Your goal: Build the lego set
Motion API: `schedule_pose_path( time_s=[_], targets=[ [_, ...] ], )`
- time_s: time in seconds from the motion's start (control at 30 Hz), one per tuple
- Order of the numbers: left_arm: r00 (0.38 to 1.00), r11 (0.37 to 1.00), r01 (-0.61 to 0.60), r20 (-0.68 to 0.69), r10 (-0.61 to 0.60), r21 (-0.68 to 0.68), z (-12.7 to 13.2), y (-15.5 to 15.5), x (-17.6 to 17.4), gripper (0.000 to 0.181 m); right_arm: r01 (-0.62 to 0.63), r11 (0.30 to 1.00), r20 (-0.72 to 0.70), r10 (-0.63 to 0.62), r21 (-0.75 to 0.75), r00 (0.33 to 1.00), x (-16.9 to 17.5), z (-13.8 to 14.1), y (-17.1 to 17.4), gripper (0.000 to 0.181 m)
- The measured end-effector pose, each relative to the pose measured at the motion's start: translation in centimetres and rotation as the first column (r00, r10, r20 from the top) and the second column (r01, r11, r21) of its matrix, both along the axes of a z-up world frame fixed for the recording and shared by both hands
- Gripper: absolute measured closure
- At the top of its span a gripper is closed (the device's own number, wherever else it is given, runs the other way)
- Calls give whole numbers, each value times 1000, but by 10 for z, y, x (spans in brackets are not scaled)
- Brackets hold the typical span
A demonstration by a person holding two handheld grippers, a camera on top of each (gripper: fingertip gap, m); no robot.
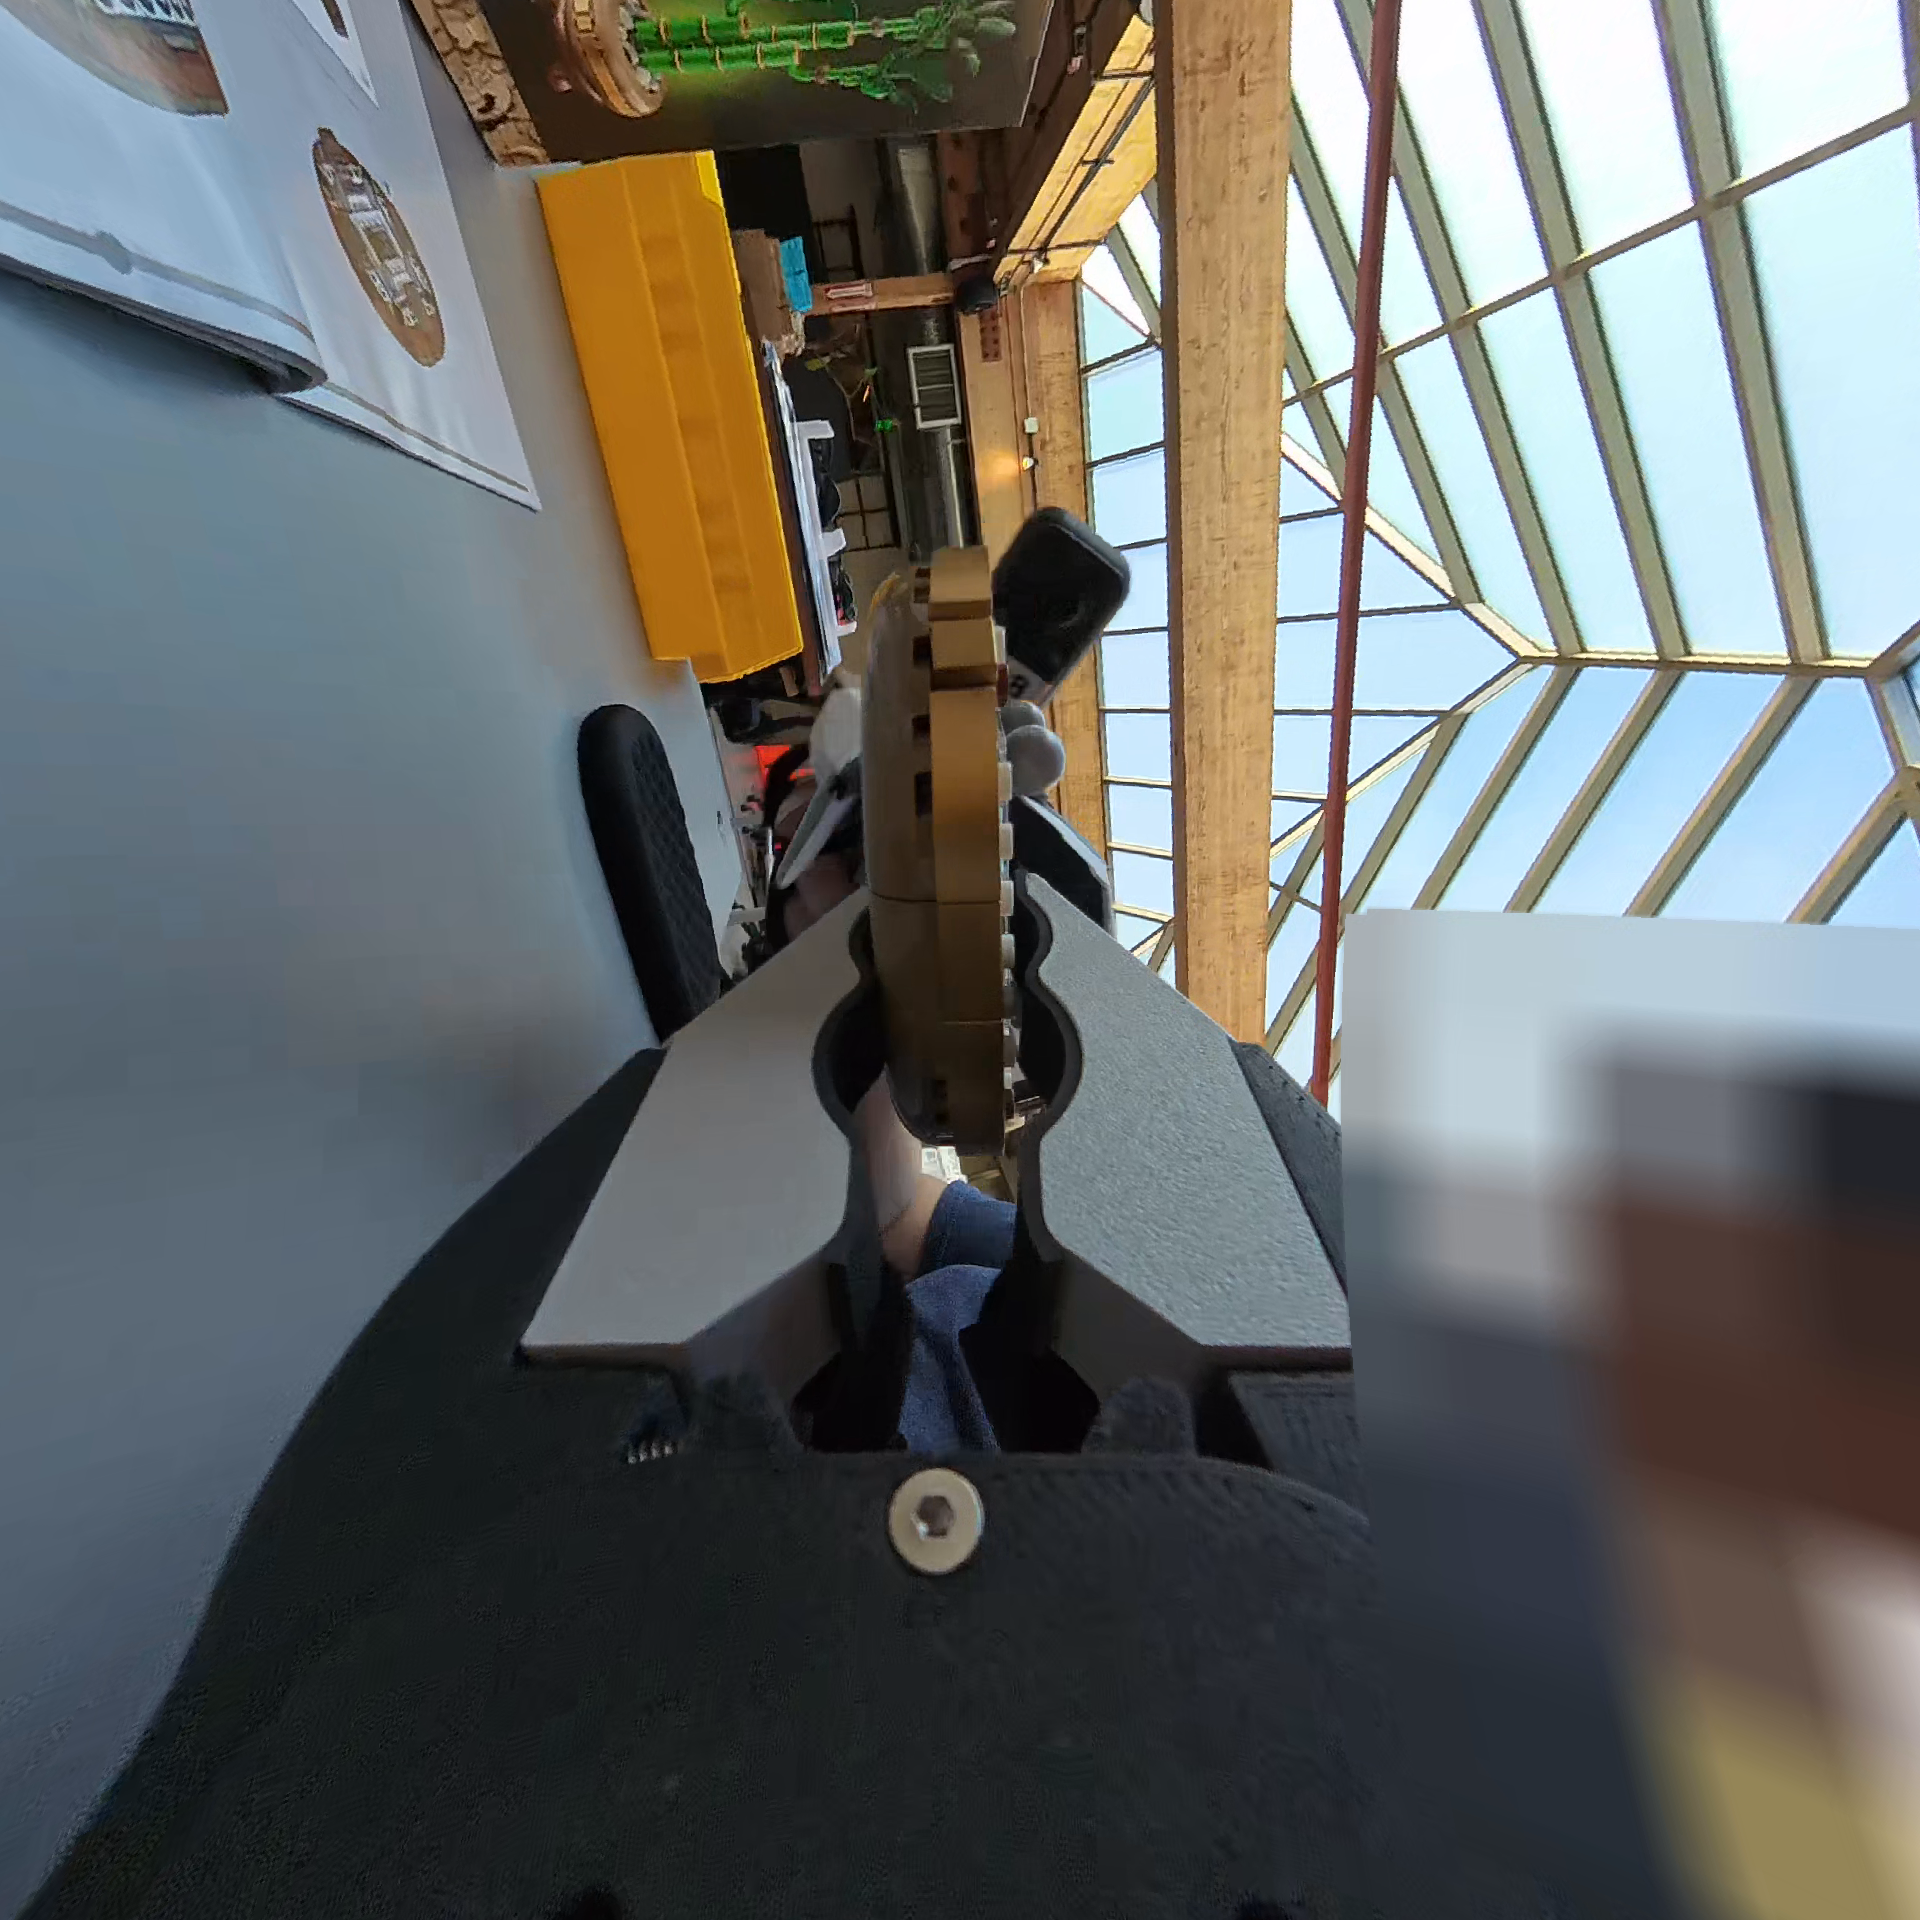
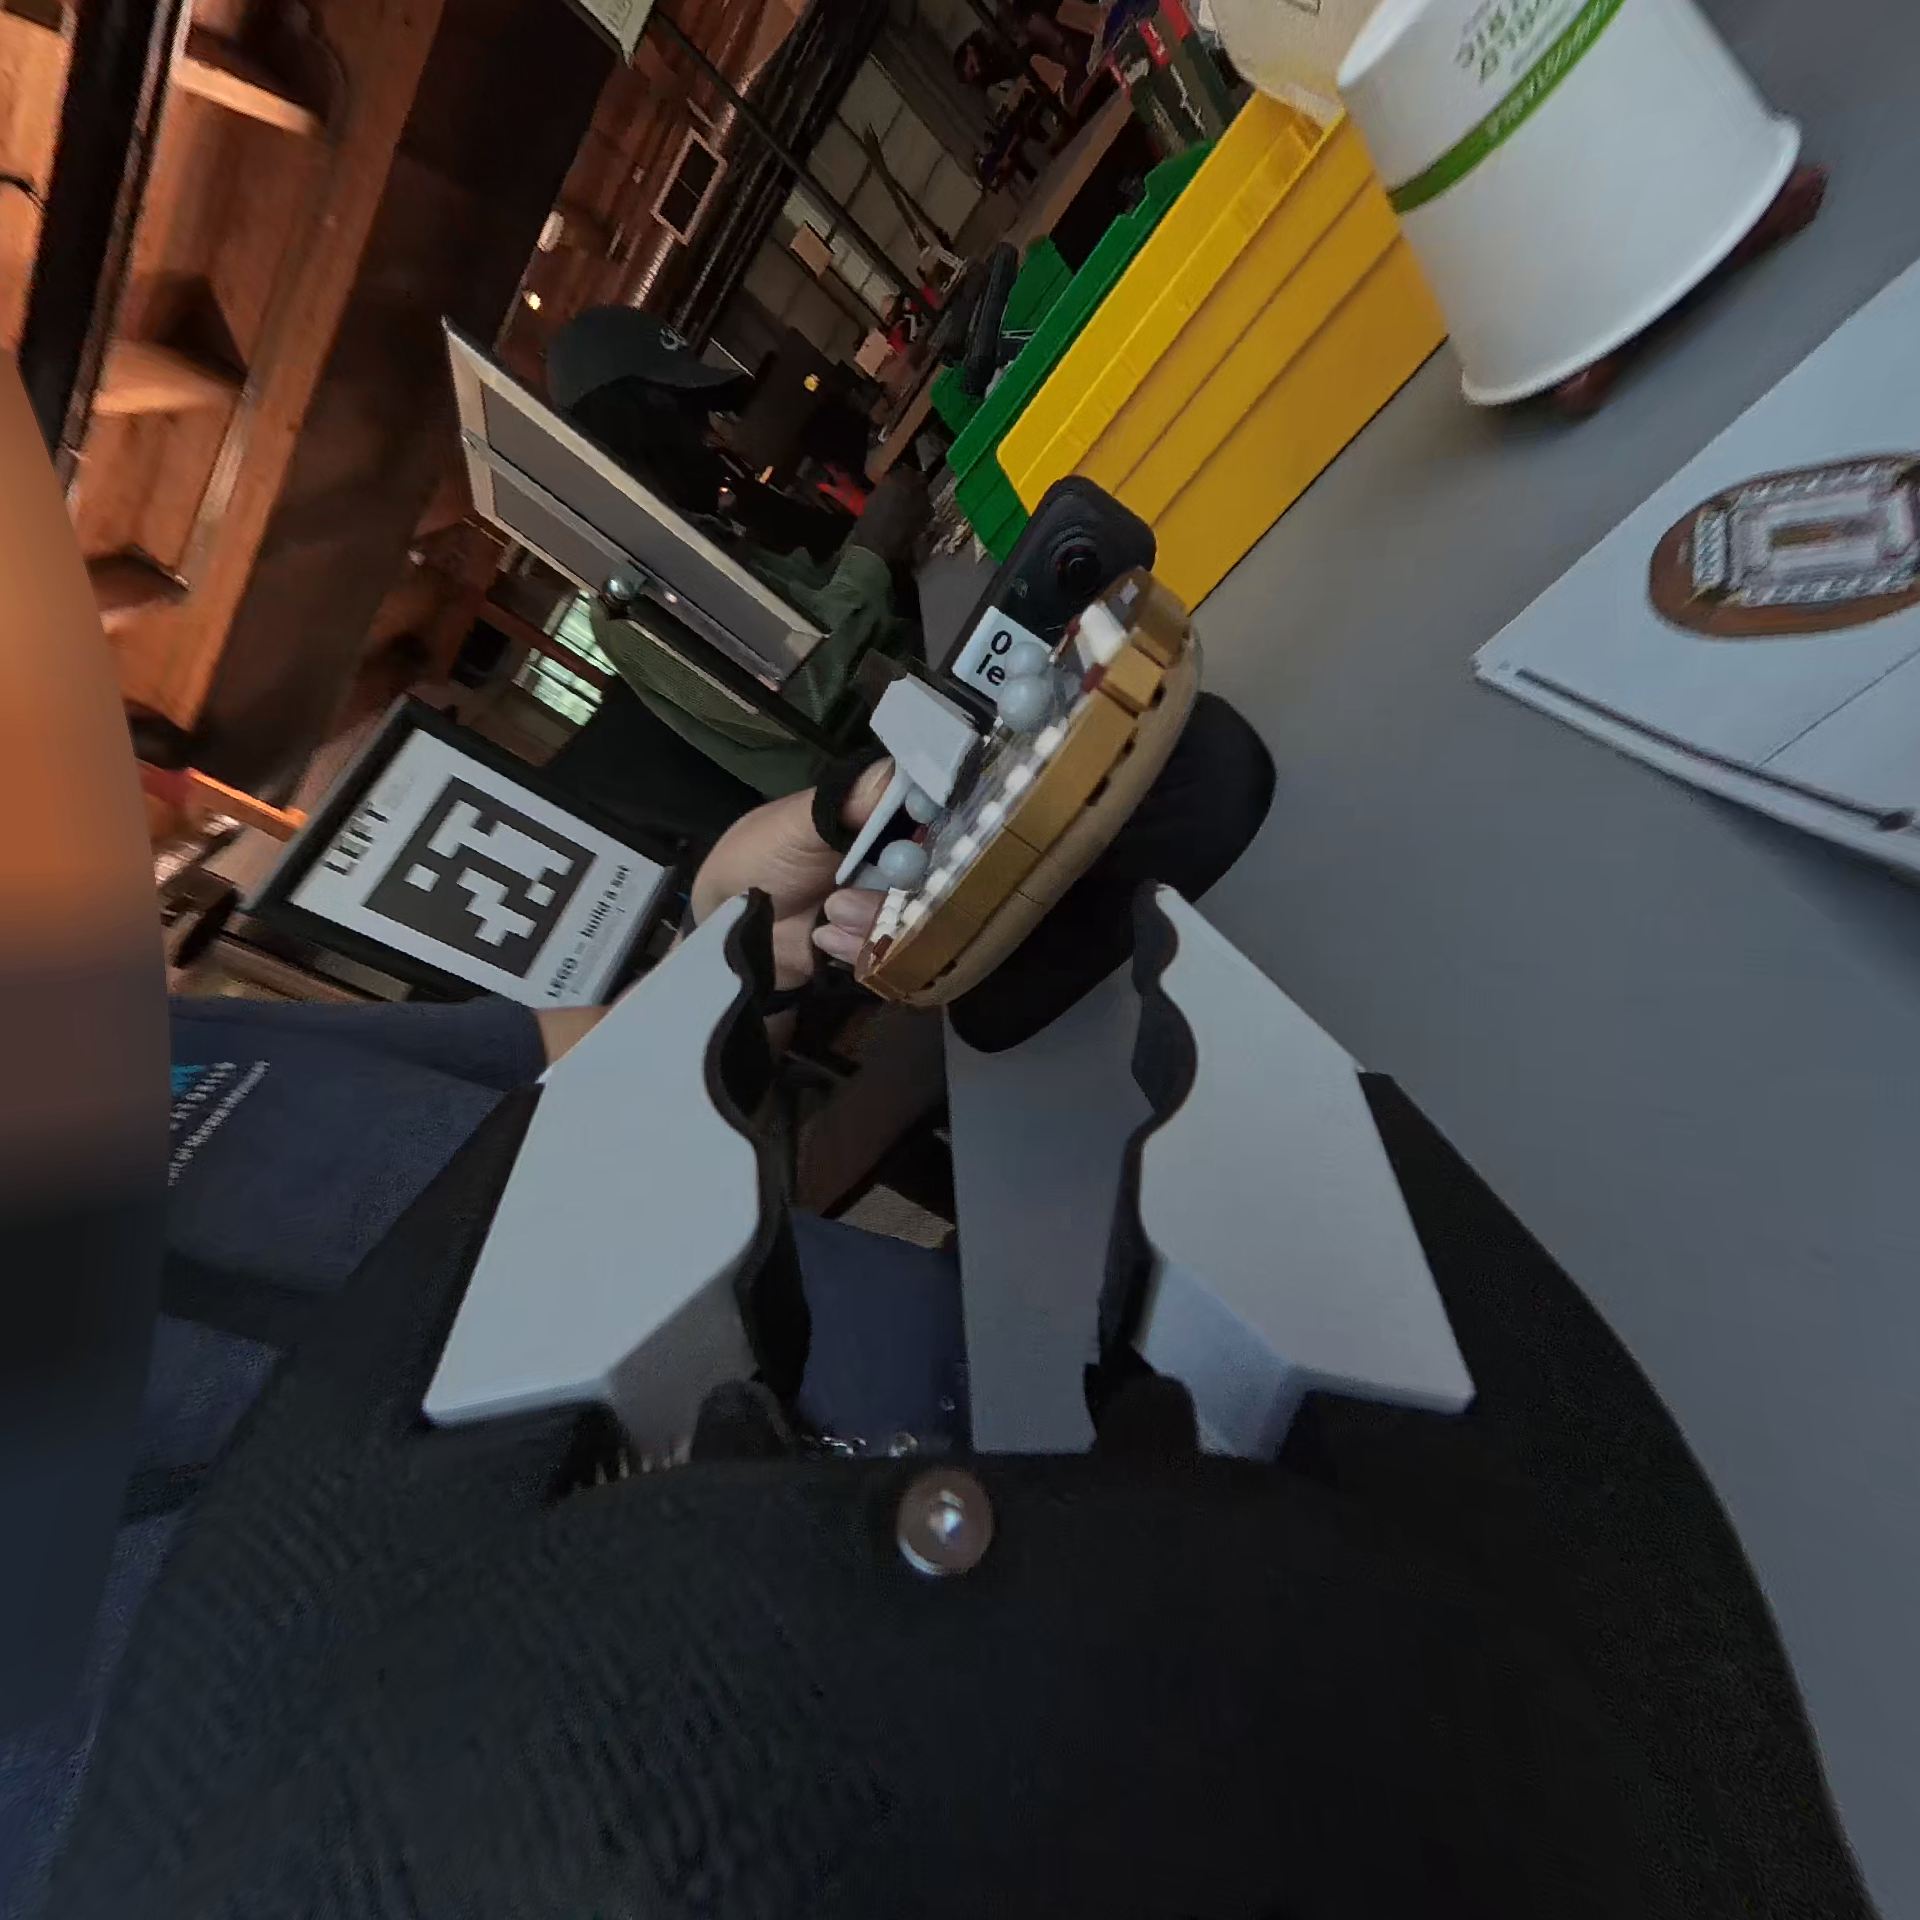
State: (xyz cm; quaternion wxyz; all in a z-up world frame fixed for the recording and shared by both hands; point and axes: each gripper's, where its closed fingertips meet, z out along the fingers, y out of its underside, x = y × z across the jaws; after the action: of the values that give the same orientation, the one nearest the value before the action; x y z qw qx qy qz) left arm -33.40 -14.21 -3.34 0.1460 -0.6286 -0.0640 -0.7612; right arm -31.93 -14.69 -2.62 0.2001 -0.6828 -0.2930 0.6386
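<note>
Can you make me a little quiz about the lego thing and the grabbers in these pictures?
1. True or false: the left gripper is clamped on the edge of the gold round lego model.
2. What is the right gripper doing? A) squeezing the yellow bin B) open, holding nothing C) lifting the white cup
3. Fill in: the open instruction booklet lies on the grey ____.

Key: 1 true. 2 B, its jaws are spread and the model sits just beyond them. 3 table.
</note>
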Motion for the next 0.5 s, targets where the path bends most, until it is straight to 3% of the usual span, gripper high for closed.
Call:
schedule_pose_path(
  time_s=[0.07, 0.1, 0.13, 0.17, 0.23, 0.3, 0.4, 0.47, 0.5],
  targets=[
    [999, 999, 51, -18, -51, -17, 9, 1, -1, 162, 39, 967, 2, -41, 251, 999, 8, 20, 5, 105],
    [997, 996, 83, -4, -83, -36, 17, 1, -1, 162, 54, 907, -15, -52, 417, 999, 11, 35, 4, 100],
    [993, 991, 118, 16, -117, -60, 26, 1, -1, 162, 62, 804, -30, -54, 591, 998, 13, 49, -2, 95],
    [987, 984, 156, 36, -153, -86, 35, 0, 0, 162, 60, 653, -30, -57, 755, 998, 15, 60, -9, 90],
    [975, 967, 216, 81, -206, -139, 54, 0, 2, 162, 14, 284, 16, -103, 959, 995, 17, 72, -18, 93],
    [966, 947, 256, 100, -240, -194, 68, 2, 5, 162, -73, 5, 73, -156, 997, 985, 13, 80, -23, 98],
    [956, 924, 294, 78, -283, -245, 80, 0, 13, 163, -197, -282, 125, -255, 939, 959, 10, 88, -17, 105],
    [951, 914, 307, 58, -302, -264, 85, -2, 19, 163, -239, -431, 121, -285, 870, 951, 8, 95, -17, 117],
    [949, 911, 312, 52, -310, -270, 87, -2, 21, 162, -254, -464, 129, -284, 848, 950, 7, 96, -19, 121]
  ],
)
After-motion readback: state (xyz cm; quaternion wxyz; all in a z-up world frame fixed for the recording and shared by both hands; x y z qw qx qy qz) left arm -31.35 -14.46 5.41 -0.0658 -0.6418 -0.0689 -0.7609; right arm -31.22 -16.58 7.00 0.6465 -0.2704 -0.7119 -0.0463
